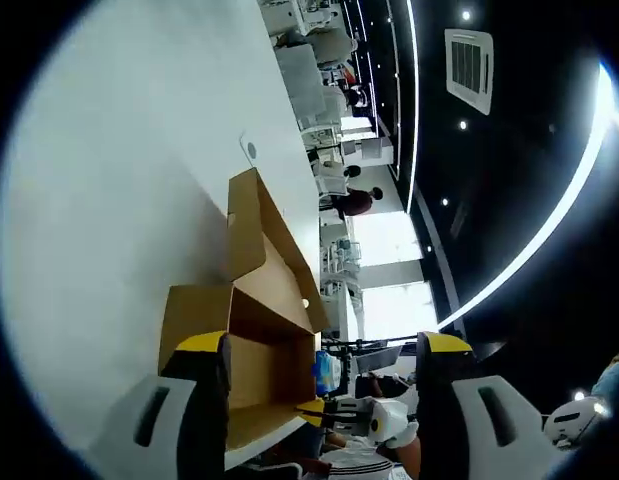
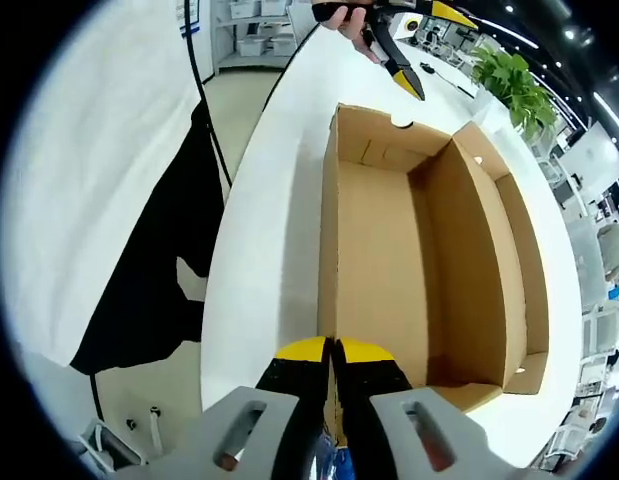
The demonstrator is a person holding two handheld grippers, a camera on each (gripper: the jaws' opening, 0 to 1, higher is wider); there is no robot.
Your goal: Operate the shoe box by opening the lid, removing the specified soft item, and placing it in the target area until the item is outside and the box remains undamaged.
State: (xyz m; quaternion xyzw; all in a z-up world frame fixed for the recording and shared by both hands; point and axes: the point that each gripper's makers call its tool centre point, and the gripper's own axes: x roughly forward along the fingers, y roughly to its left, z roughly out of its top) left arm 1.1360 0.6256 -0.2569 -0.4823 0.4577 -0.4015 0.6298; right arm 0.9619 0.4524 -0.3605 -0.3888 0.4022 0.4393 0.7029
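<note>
The brown cardboard shoe box (image 2: 389,250) lies open on the white table (image 2: 269,200), its inside bare and its lid (image 2: 519,240) folded out to the right. My right gripper (image 2: 332,350) is shut, with its yellow tips over the box's near end wall. A scrap of blue (image 2: 334,462) shows low between its fingers; I cannot tell what it is. In the left gripper view the box (image 1: 259,320) lies beyond my left gripper (image 1: 322,345), whose jaws stand wide open with nothing between them. A blue thing (image 1: 326,372) sits by the box's end. At the box's far end is the left gripper (image 2: 429,50).
The table's edge (image 2: 224,260) runs along the box's left side, with floor and a black cable (image 2: 204,110) below it. A green plant (image 2: 514,85) stands past the box's far corner. A gloved hand (image 1: 389,420) holds the right gripper. Desks and people fill the background.
</note>
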